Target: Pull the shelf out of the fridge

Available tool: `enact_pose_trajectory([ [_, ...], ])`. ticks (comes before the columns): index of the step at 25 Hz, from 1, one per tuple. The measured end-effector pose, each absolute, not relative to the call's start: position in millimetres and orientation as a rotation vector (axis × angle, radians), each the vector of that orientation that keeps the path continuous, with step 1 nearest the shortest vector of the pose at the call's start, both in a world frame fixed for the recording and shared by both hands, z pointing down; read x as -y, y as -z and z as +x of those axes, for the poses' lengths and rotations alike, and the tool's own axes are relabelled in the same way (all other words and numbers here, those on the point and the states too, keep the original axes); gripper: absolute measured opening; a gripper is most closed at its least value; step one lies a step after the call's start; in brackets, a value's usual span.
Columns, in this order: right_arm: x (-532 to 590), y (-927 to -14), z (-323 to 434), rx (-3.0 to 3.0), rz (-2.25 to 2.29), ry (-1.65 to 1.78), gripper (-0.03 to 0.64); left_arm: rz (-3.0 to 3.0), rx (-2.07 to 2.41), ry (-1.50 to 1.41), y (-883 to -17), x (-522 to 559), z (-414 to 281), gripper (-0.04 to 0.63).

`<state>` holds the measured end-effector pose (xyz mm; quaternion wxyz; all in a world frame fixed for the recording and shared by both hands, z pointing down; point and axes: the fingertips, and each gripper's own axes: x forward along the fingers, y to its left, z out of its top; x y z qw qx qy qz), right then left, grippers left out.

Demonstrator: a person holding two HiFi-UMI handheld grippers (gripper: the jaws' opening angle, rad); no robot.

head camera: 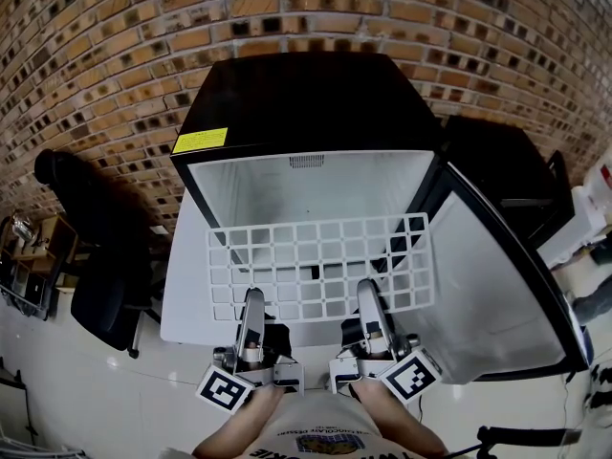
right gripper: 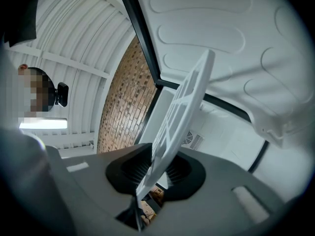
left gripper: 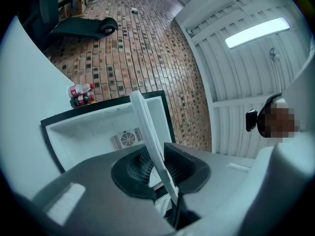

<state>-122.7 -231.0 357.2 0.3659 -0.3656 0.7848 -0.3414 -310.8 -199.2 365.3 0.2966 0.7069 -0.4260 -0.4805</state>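
Observation:
A white wire shelf (head camera: 320, 266) sticks most of the way out of the open black fridge (head camera: 306, 94), level, with its front edge toward me. My left gripper (head camera: 252, 299) is shut on the shelf's front edge left of centre. My right gripper (head camera: 369, 291) is shut on the same edge right of centre. In the left gripper view the shelf (left gripper: 146, 127) runs edge-on between the dark pads of the left gripper (left gripper: 157, 165). The right gripper view shows the shelf (right gripper: 187, 102) clamped the same way in the right gripper (right gripper: 157, 170).
The fridge door (head camera: 497, 285) stands open to the right, close beside my right gripper. A black office chair (head camera: 96, 275) stands at the left, a dark cabinet (head camera: 497, 161) at the right, and a brick wall (head camera: 96, 46) behind. Two bottles (left gripper: 78, 95) lie on the fridge.

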Motion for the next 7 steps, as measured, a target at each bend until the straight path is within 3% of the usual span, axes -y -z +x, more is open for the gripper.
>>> enact_pose_trajectory([
  [7, 230.7, -352.6, -121.9, -2.026, -0.933, 0.860, 0.072, 1.871, 1.109, 1.280, -365.1, 202.0, -308.0, 0.046],
])
